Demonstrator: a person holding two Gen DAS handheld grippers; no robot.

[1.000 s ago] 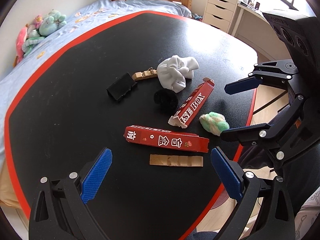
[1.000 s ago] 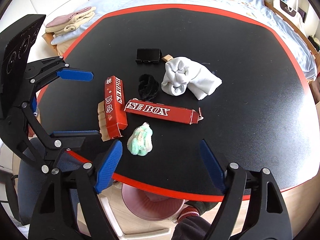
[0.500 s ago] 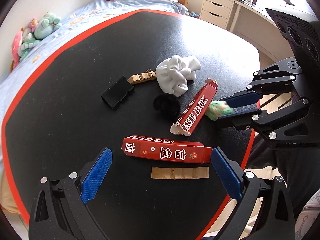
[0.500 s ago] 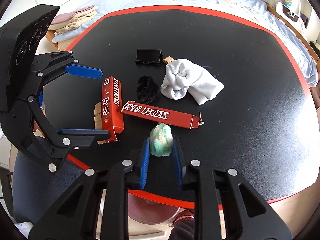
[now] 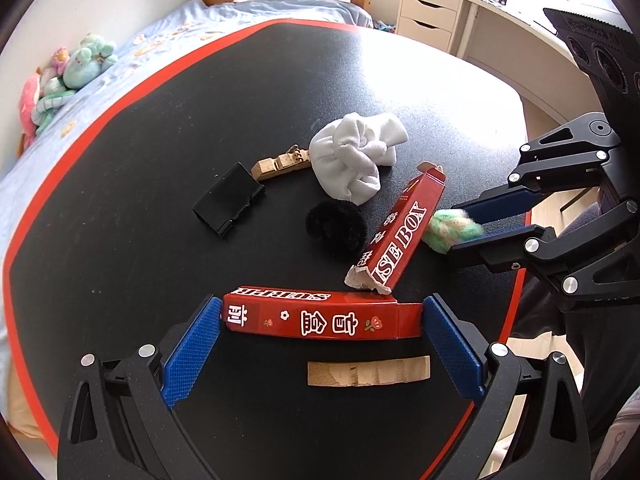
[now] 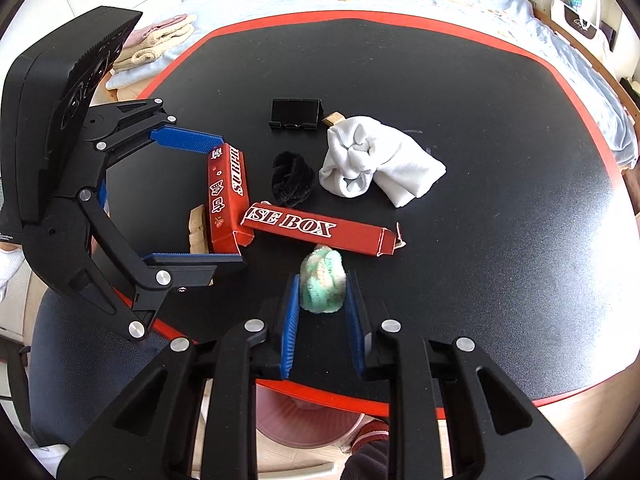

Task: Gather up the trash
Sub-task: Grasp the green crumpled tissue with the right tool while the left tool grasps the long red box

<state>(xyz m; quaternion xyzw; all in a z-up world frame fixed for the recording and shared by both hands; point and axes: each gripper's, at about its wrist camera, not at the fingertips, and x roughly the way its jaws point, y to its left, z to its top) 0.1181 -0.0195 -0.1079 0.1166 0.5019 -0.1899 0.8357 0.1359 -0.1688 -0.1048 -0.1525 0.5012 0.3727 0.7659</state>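
Note:
A green-and-white fuzzy ball (image 6: 323,284) rests on the black table (image 6: 500,240) near its front edge, and my right gripper (image 6: 322,300) is shut on it. The left wrist view has that ball (image 5: 452,226) pinched in the right gripper (image 5: 460,228) at the right. My left gripper (image 5: 322,340) stands open, one pad at each end of a red box with white characters (image 5: 320,320); I cannot tell if the pads touch it. A second torn red box reading "SE BOX" (image 5: 400,236) lies tilted just beyond it.
A white cloth (image 5: 356,156), a black fuzzy ring (image 5: 336,224), a black stand (image 5: 228,200) and a wooden piece (image 5: 280,166) lie mid-table. A wooden strip (image 5: 368,372) lies by the left gripper. A pink bin (image 6: 308,420) sits below the table edge. A bed borders the table.
My right gripper closed on the fuzzy ball and has held still since. My left gripper moved forward, so the red box now lies between its fingers.

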